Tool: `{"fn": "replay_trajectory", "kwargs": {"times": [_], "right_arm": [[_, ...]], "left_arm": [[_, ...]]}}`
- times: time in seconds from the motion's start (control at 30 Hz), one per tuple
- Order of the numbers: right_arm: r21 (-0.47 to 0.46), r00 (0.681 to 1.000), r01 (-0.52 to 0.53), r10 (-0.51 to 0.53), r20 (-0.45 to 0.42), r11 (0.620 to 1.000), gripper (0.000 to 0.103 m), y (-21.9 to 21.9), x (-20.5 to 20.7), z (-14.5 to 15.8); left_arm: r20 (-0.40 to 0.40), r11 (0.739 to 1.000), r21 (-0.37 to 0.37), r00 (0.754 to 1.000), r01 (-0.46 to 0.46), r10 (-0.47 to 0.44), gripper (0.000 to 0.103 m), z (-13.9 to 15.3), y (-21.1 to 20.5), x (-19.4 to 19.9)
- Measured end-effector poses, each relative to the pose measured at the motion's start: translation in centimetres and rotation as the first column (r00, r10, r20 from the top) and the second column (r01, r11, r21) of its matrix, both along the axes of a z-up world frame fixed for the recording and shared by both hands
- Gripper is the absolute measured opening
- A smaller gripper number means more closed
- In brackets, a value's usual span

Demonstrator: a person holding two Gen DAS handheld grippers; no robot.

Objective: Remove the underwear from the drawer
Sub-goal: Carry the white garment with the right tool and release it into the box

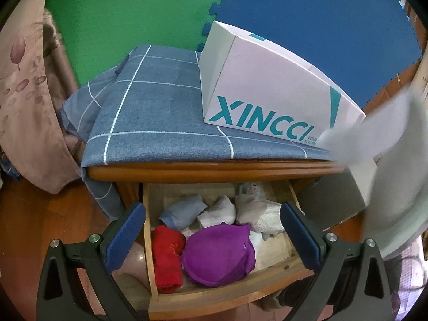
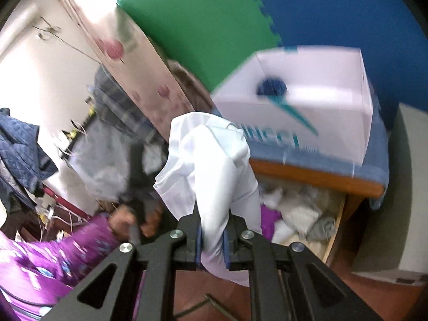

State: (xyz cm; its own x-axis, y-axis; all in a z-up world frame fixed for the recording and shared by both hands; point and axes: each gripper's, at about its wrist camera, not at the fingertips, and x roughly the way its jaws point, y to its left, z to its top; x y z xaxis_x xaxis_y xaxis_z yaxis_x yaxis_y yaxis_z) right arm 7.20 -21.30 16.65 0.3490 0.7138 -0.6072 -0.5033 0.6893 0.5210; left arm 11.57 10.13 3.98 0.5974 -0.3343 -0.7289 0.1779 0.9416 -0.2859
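The wooden drawer stands pulled out under the nightstand top. It holds a purple bra, a red folded cloth, a pale blue roll and several white pieces. My left gripper hovers open over the drawer with nothing between its pads. In the right wrist view my right gripper is shut on white underwear, which hangs lifted above and left of the drawer. The same white cloth shows blurred at the right edge of the left wrist view.
A white XINCCI shoe box sits on the blue checked cloth covering the nightstand. Green and blue foam mats line the wall. A floral curtain hangs at left. A hand with a purple sleeve is at lower left in the right wrist view.
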Motion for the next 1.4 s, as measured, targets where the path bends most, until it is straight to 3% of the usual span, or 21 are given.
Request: {"fn": "replay_trajectory", "kwargs": {"times": [0.3,0.5,0.67,0.97,1.2,1.4], "right_arm": [[0.030,0.977,0.111,-0.114,0.180,0.993,0.011,-1.2,4.1,10.9],[0.008,0.950,0.236,-0.232,0.210,0.972,0.011,-1.6,11.0,13.4],[-0.056,0.936,0.309,-0.294,0.193,0.949,0.011,-0.7,17.0,12.1],[-0.261,0.937,0.348,-0.328,0.120,0.900,0.011,2.8,24.8,4.5],[-0.398,0.949,0.303,-0.314,0.040,0.866,0.011,5.5,27.7,-1.1],[-0.479,0.958,0.262,-0.287,0.022,0.838,0.011,8.7,28.9,-3.4]], "left_arm": [[0.027,0.997,0.075,0.999,0.024,-0.026,0.100,0.2,-1.1,-0.6],[0.033,0.994,0.109,0.999,0.025,-0.029,0.100,0.1,-1.4,-0.6],[0.024,0.992,0.123,0.999,0.019,-0.022,0.100,-0.1,-1.4,-0.5],[0.006,0.988,0.152,1.000,0.014,-0.015,0.100,-0.5,-1.2,-0.2],[0.000,0.985,0.172,1.000,0.023,-0.023,0.100,-0.7,-1.3,-0.2],[-0.012,0.986,0.165,1.000,0.026,-0.025,0.100,-0.7,-1.1,-0.1]]}}
